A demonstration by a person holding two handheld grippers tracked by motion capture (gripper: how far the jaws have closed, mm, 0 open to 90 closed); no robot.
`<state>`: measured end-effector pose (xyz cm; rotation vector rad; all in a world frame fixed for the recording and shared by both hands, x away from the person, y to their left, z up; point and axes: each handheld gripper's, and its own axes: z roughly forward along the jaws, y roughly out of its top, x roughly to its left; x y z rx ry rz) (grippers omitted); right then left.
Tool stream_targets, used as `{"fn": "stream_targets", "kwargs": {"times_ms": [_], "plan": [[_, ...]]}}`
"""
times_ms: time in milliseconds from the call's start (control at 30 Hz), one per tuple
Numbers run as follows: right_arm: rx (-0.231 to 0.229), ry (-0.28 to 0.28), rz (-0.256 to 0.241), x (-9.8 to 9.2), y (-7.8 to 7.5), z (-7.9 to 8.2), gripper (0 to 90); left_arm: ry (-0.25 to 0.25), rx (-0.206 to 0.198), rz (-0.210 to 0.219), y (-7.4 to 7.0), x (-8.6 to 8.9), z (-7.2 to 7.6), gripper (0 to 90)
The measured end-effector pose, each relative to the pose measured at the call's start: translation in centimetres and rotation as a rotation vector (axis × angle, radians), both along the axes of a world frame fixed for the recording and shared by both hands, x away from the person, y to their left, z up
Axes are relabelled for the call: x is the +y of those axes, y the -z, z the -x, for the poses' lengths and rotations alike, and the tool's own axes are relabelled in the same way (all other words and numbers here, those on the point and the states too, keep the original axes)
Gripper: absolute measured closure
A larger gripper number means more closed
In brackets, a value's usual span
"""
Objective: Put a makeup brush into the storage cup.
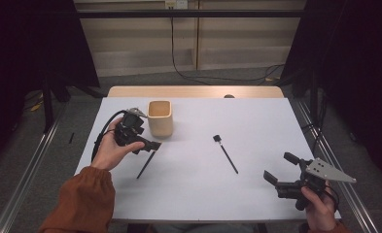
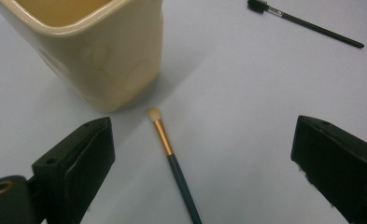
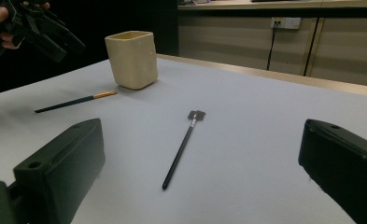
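Note:
A cream square cup stands on the white table at the back left. In front of it lies a dark-handled brush with a gold ferrule, its pale tip close to the cup. My left gripper hovers over that brush, open, jaws on either side of it and apart from it. A thin black brush lies mid-table. My right gripper is open near the front right, aimed at this black brush and holding nothing.
A wooden strip runs along the table's far edge. Metal rails flank the table on both sides. Cables trail across the floor behind it. Dark curtains hang at left and right.

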<state>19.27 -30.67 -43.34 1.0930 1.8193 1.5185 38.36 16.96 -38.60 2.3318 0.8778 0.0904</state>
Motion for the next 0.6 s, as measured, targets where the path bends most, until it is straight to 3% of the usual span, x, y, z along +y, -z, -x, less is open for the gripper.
{"fn": "stream_targets", "kwargs": {"times_ms": [200, 300, 367, 467, 567, 600], "plan": [[0.002, -0.006, 0.003, 0.1, 0.0, 0.0, 0.0, -0.008, 0.04, -0.04, 0.5, -0.1, -0.5, 9.5], [-0.005, -0.005, -0.003, 0.0, 0.0, 0.0, 0.0, -0.015, 0.028, -0.067, 0.7, -0.1, -0.9, 10.0], [-0.004, -0.005, -0.002, 0.0, 0.0, 0.0, 0.0, -0.028, 0.06, -0.068, 0.9, 0.1, -1.2, 10.0], [0.0, -0.008, 0.0, 0.1, 0.0, 0.0, 0.0, -0.042, 0.084, -0.129, 1.1, 0.2, -1.7, 8.8], [0.0, -0.008, 0.001, 0.1, 0.0, 0.0, 0.0, -0.048, 0.093, -0.151, 1.2, 0.1, -1.8, 6.2], [0.0, -0.008, 0.0, 0.1, 0.0, 0.0, 0.0, -0.04, 0.112, -0.187, 1.5, -0.3, -2.1, 6.1]]}}
